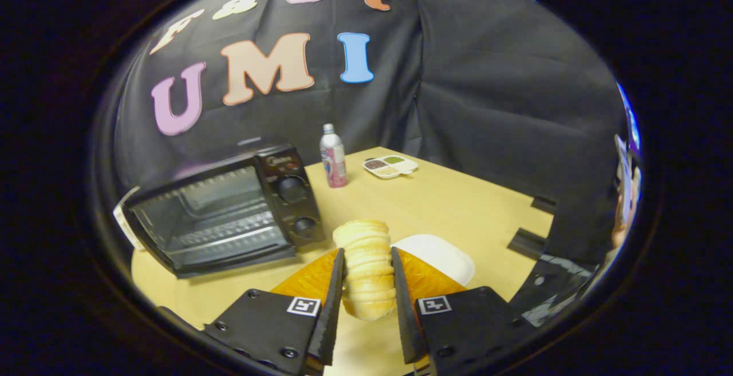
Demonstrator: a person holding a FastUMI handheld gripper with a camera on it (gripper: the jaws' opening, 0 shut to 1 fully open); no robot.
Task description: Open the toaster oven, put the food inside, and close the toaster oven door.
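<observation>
A ridged, pale bread roll (366, 267) stands between my two black fingers, and both fingers press on its sides, so my gripper (366, 264) is shut on it. Under it lies an orange plate (426, 278). The black toaster oven (229, 210) stands on the wooden table (458, 210) ahead and to the left of the fingers. Its glass door is down and open, and the wire rack inside shows. Two knobs sit on its right panel.
A pink-labelled bottle (333, 164) stands behind the oven's right side. A small divided tray (391, 166) with sauces lies at the far table edge. A white plate (444, 256) lies right of the orange one. A person's sleeve (621, 193) is at far right.
</observation>
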